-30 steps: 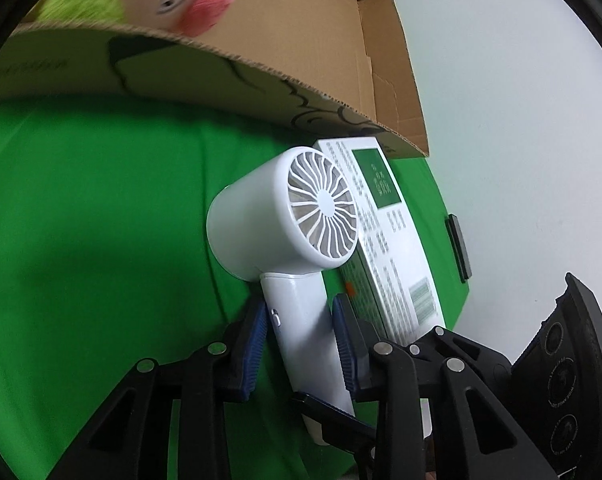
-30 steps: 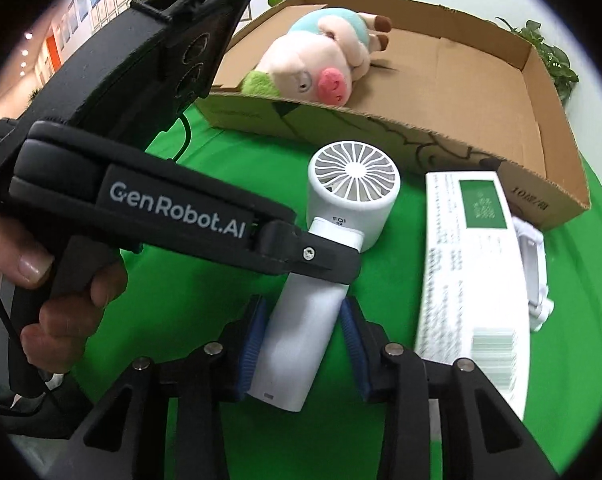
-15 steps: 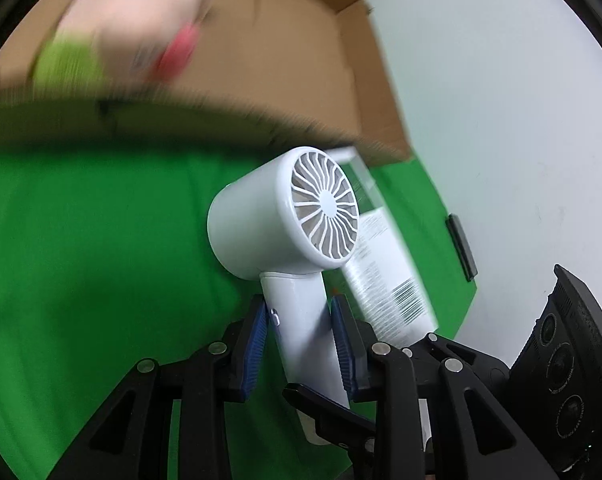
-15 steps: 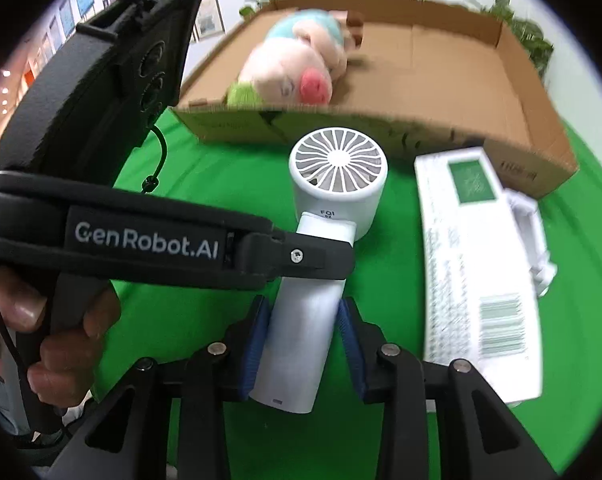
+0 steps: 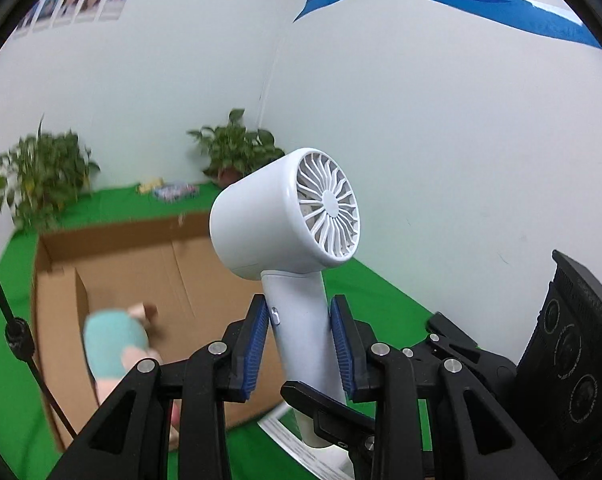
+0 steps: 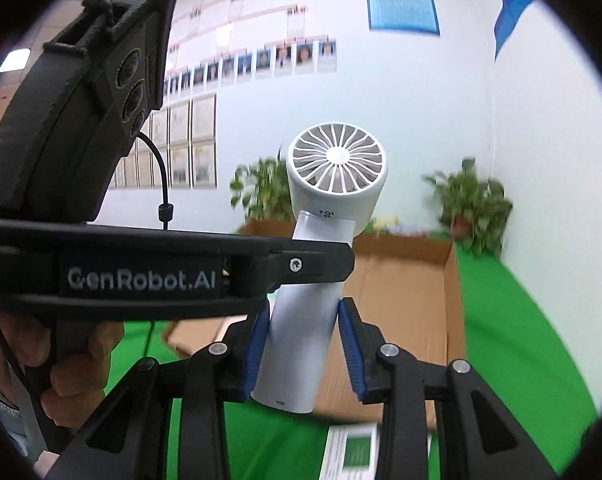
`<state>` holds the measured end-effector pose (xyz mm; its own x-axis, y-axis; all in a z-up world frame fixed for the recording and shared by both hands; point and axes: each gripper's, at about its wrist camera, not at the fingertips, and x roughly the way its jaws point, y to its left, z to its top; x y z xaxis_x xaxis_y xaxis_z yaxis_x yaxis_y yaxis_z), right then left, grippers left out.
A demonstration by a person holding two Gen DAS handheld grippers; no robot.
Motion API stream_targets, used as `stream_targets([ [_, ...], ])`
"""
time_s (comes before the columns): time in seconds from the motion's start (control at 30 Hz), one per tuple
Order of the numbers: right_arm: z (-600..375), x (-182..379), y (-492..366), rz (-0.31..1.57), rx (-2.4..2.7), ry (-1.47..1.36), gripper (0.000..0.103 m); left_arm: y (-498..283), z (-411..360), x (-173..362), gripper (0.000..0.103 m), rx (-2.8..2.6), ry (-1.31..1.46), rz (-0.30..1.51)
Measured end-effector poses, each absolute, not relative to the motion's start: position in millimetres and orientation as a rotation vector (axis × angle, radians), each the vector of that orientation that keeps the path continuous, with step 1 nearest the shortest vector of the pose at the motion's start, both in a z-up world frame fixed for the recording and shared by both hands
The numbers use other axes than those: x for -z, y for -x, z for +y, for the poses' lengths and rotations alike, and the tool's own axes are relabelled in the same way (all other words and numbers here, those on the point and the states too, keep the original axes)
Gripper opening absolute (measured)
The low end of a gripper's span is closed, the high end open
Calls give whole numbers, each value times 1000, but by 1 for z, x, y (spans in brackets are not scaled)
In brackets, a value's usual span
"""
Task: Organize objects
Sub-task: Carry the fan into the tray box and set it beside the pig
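Observation:
A white handheld fan (image 5: 289, 216) is held up in the air by its handle, upright, with both grippers on it. My left gripper (image 5: 299, 348) is shut on the handle, its blue pads pressing both sides. My right gripper (image 6: 301, 352) is shut on the same handle lower down; the fan (image 6: 337, 176) shows above it. The open cardboard box (image 5: 133, 272) lies below and behind, with a pink and teal plush pig (image 5: 117, 340) inside. The box also shows in the right wrist view (image 6: 413, 280).
A white and green printed carton (image 6: 351, 454) lies on the green cloth (image 6: 513, 320) below the fan, also showing in the left wrist view (image 5: 301, 448). Potted plants (image 5: 41, 180) stand along the white wall behind the box.
Both grippers have lifted the fan off the green cloth and tilted it upright. The box and carton now sit lower in both views, and the wall fills the background.

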<state>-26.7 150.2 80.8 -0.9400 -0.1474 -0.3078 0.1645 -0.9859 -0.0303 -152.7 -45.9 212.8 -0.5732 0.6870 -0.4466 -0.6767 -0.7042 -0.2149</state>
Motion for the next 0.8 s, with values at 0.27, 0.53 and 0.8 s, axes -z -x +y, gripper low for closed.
stream_targets([
  [0.27, 144, -112, 104, 29, 2847, -582, 34, 223, -17, -261, 28, -2296, 742, -48],
  [0.53, 163, -34, 167, -115, 2753, -832, 34, 286, -15, -123, 27, -2270, 1022, -49],
  [0.8, 157, 70, 184, -264, 2638, -1094, 34, 300, -25, 6, 27, -2232, 1286, -95],
])
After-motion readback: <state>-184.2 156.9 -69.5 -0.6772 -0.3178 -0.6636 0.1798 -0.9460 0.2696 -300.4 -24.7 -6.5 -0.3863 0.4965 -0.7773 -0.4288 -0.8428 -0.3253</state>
